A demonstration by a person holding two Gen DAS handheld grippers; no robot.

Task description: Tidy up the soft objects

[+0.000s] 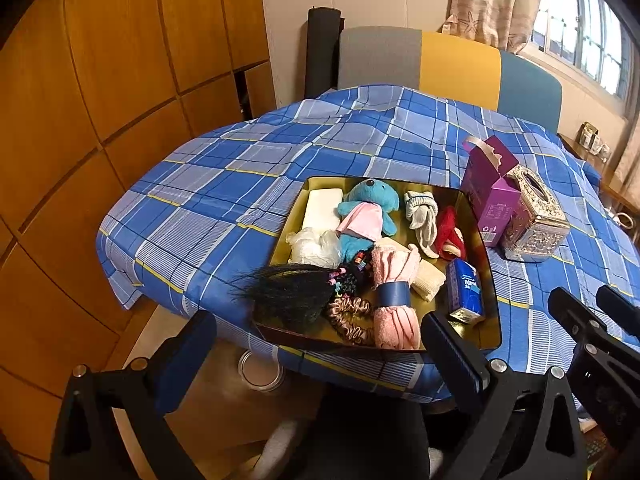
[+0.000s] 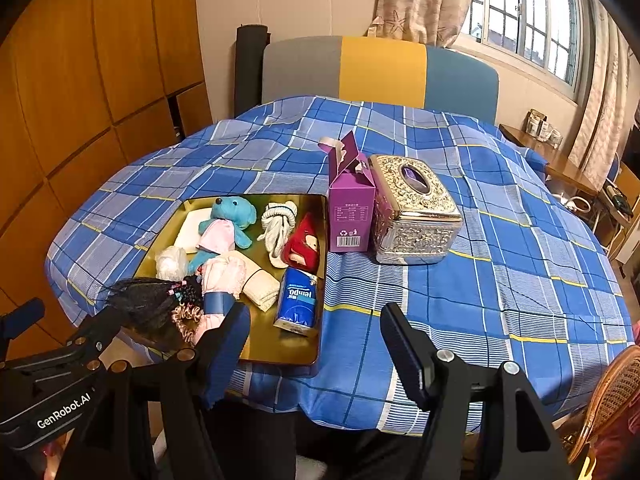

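A gold tray (image 1: 486, 332) (image 2: 280, 346) lies near the front edge of the blue checked tablecloth. It holds a blue plush toy (image 1: 370, 200) (image 2: 234, 212), grey gloves (image 1: 422, 212), a red pouch (image 1: 450, 232), a pink towel with a blue band (image 1: 394, 312) (image 2: 224, 276), a cream cloth roll (image 1: 430, 280), a blue tissue pack (image 1: 464, 288) (image 2: 298, 298), black braids (image 1: 292, 292), a pink scrunchie (image 1: 352, 318) and a white bar (image 1: 322, 208). My left gripper (image 1: 320, 344) hangs open just before the tray's near rim. My right gripper (image 2: 316, 336) stands open at the tray's right front corner, with nothing between its fingers.
A purple carton (image 2: 350, 216) and an ornate silver tissue box (image 2: 416, 216) stand right of the tray. Bare cloth (image 2: 500, 280) spreads to the right and behind. A sofa (image 2: 380, 72) backs the table; wooden cabinets (image 1: 100, 120) line the left. A wicker chair (image 2: 616, 392) is at the right.
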